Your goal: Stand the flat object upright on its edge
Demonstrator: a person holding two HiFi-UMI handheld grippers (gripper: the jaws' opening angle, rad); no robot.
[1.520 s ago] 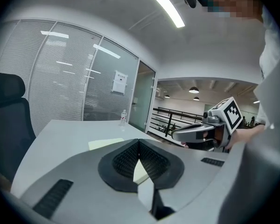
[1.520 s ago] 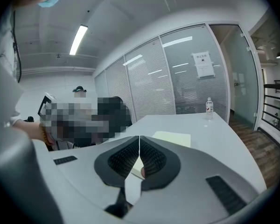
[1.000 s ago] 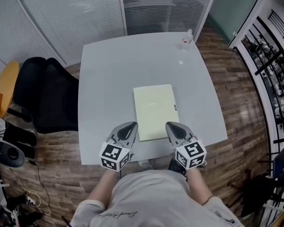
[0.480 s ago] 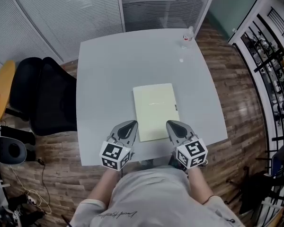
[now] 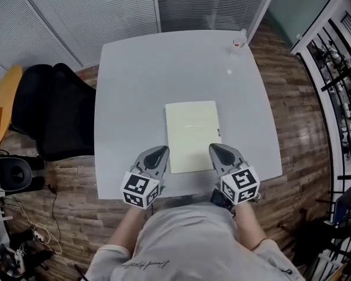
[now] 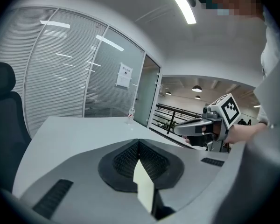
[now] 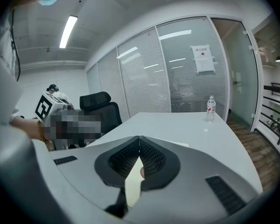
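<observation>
Pad is laid flat on table, flanked at near end | left gripper: jaws closed, nothing held | right gripper: same | notice: print illegible

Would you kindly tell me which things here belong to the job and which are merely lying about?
Job in hand: pale yellow flat object, left gripper, right gripper, both shut and empty.
Lying about: water bottle, black chair.

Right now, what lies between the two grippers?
In the head view, the near end of the pale flat object lies between the left gripper and right gripper.
</observation>
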